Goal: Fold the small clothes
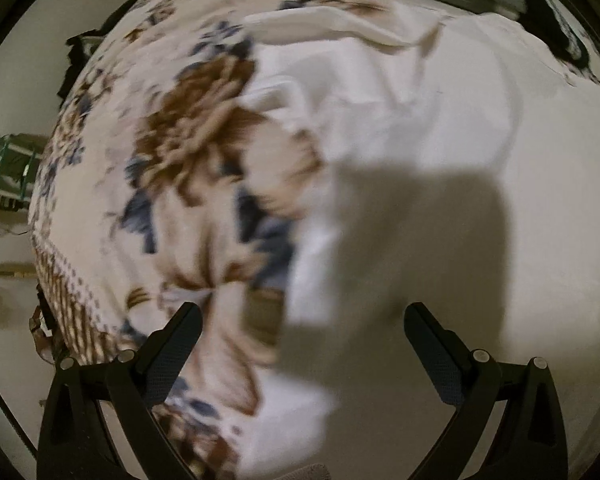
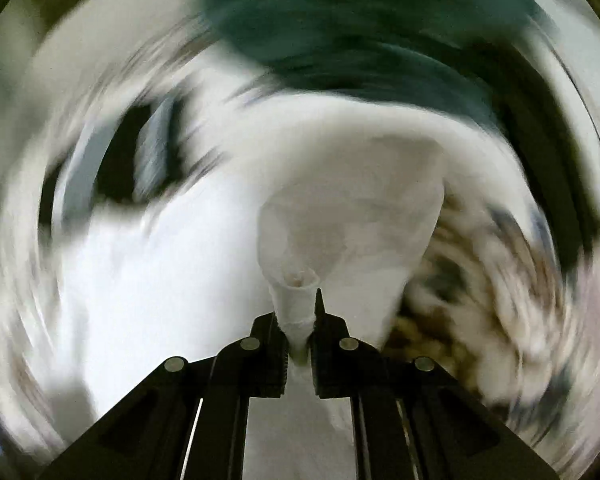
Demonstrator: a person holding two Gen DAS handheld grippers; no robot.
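Hard to make out: the right wrist view is smeared by motion blur; only the right gripper (image 2: 300, 320) and the fabric pinched in it read sharply. A dark teal mass (image 2: 360, 32) across the top and a brown-mottled patch (image 2: 460, 280) at the right cannot be identified with any certainty.
Cut off: the white garment (image 1: 420, 128) runs out of the left wrist view at the right and bottom edges, so its full outline and long axis cannot be told. Dark items (image 1: 556, 12) at the top rim are clipped by the lens circle.
Left gripper: the left gripper (image 1: 302, 320) is spread wide, fingers well apart and holding nothing, poised above the cloth's left edge; its shadow (image 1: 400, 264) falls on the fabric between the fingers.
Right gripper: jaws closed to a narrow gap, clamping a bunched neck of the white garment (image 2: 352, 216), which fans out wider away from the fingertips.
Garment position: in the left wrist view it lies spread and rumpled on a floral bedsheet (image 1: 188, 152) printed in brown and blue, covering the right half of the frame, its left edge running roughly top to bottom, a folded-over band (image 1: 332, 26) along the far edge.
Only in the left view: the sheet's patterned border (image 1: 64, 304), pale floor (image 1: 8, 312) to the left, and clutter with green straps (image 1: 14, 168) at the far left.
Only in the right view: the grip itself, and the cloth lifted into a cone pointing away from the camera.
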